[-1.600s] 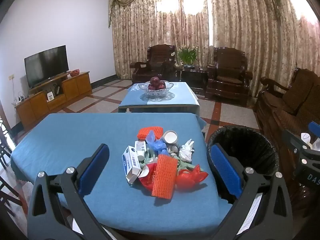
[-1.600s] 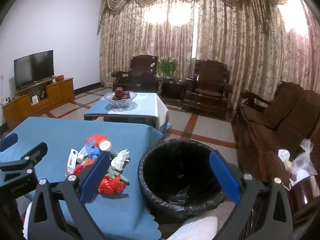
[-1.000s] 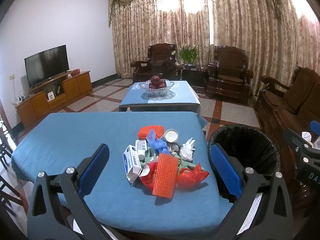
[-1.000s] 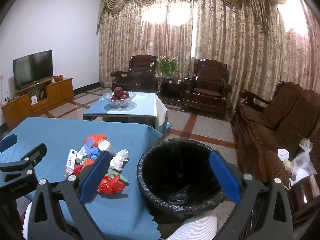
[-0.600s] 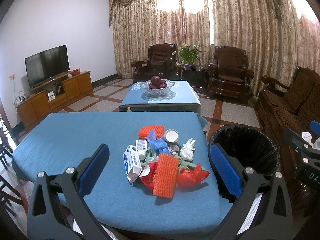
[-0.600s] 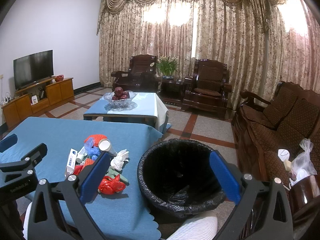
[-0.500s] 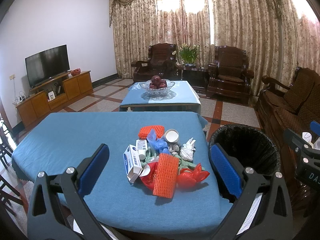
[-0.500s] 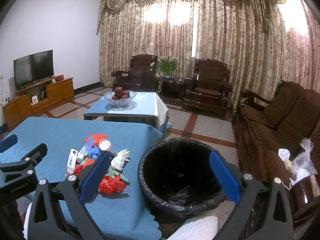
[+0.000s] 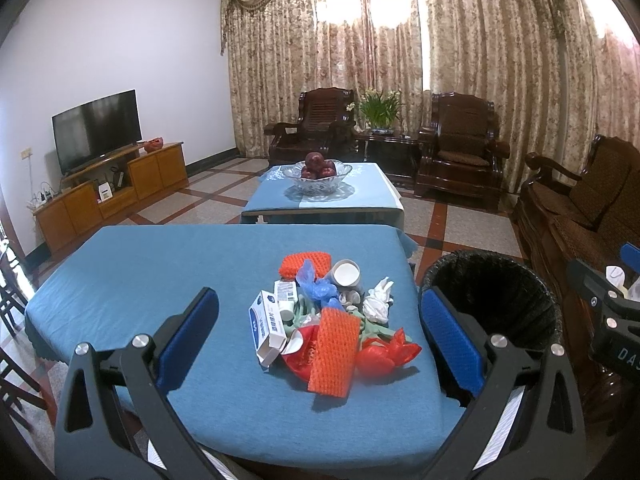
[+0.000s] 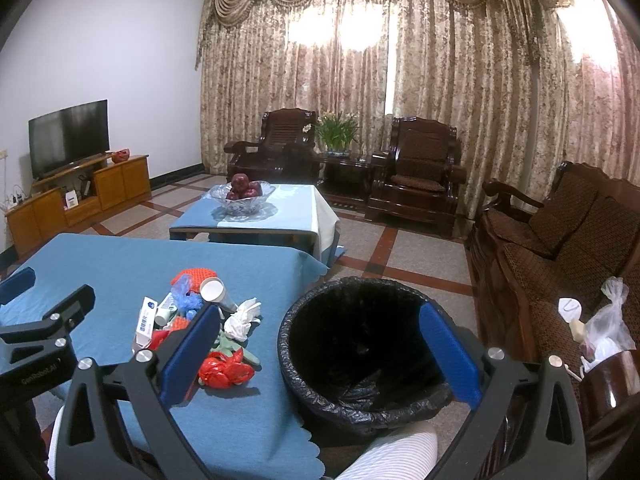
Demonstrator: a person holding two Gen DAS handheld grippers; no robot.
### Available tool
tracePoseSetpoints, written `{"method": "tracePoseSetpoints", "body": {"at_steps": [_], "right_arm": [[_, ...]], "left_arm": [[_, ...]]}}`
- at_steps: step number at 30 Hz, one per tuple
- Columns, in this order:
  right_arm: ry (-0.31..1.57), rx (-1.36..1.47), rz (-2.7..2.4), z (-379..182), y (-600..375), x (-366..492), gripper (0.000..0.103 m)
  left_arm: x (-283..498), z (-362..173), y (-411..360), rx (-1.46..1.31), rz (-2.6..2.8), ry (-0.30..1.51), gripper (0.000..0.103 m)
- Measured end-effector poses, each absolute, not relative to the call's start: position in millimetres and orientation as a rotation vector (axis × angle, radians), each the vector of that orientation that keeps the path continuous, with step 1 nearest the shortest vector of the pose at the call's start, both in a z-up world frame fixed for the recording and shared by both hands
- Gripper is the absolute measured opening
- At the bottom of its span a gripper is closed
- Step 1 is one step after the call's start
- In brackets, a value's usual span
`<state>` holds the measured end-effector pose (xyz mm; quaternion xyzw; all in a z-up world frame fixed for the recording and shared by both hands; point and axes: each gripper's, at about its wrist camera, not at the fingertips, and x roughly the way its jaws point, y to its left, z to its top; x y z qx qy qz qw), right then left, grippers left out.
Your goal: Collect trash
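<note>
A pile of trash lies on the blue table [image 9: 160, 280]: an orange foam net [image 9: 334, 350], a second orange net [image 9: 306, 264], a white and blue box [image 9: 267, 326], a paper cup [image 9: 347, 273], a crumpled white tissue [image 9: 378, 300], a blue plastic bag [image 9: 318, 286] and a red plastic bag [image 9: 386, 354]. A bin with a black liner [image 10: 360, 344] stands on the floor right of the table. My left gripper [image 9: 320, 336] is open and empty, held above the pile. My right gripper [image 10: 320, 352] is open and empty, held above the bin's near left rim.
A low table with a glass fruit bowl [image 9: 316, 172] stands beyond the blue table. Dark wooden armchairs [image 10: 416, 168] and a sofa [image 10: 560, 240] line the back and right. A TV [image 9: 98, 128] on a wooden cabinet is at the left. Plastic bags [image 10: 604, 328] lie on the sofa arm.
</note>
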<state>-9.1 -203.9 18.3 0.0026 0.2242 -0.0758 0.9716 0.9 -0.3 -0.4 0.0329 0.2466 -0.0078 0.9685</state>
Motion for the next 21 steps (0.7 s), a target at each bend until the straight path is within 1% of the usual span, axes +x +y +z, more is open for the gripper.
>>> {"method": "tracePoseSetpoints", "body": {"at_steps": [21], "right_arm": [[0.455,0.008,-0.151,13.1,-199.1,-4.4,0.097]], "left_arm": [[0.8,-0.4,-0.5,0.067,-0.016,0.498,0.098]]}}
